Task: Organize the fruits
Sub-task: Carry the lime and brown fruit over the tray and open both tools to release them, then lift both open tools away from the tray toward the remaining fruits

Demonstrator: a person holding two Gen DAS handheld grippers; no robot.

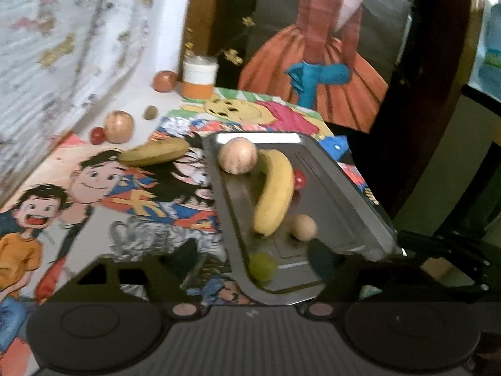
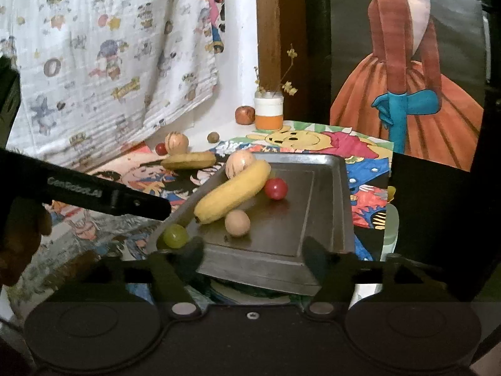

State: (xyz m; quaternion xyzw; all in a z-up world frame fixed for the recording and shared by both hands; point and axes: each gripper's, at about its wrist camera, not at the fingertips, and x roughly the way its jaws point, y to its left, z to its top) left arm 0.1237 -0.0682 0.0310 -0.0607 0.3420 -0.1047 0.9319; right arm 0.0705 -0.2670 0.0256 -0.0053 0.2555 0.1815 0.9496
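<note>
Fingers of the right gripper [image 2: 252, 255] stand spread wide, holding nothing, their tips at the near edge of the metal tray [image 2: 325, 188]. The left gripper [image 1: 255, 261] is likewise released, its tips over the tray's [image 1: 338, 200] near left corner; in the right view one left finger [image 2: 125, 199] reaches in from the left, its tip just above the green grape [image 2: 175, 235].

That grape [image 1: 262, 266] sits in the tray's near left corner. Just beyond it lies a yellow banana [image 2: 233, 195], long axis diagonal in the right view: stem end low and near, pointing toward the grape, the other end rising to the far left corner. In the left view the banana [image 1: 275, 192] curves, bowing to the right. A small tan ball [image 2: 237, 223] touches its near side; a red cherry tomato [image 2: 275, 188] sits just beside its far side. A pale striped round fruit [image 2: 239, 162] rests at the far left corner, against the banana's far end.

Off the tray, on the cartoon cloth [image 2: 360, 144], a second banana [image 2: 189, 160] lies with its long axis running left to right. Behind it stand another striped fruit [image 2: 177, 143] and a second tomato [image 2: 161, 148], touching or nearly so. Farther back are a small brown nut [image 2: 213, 137], a reddish apple [image 2: 245, 114], and a white-and-orange jar [image 2: 268, 111] holding dried sprigs.
</note>
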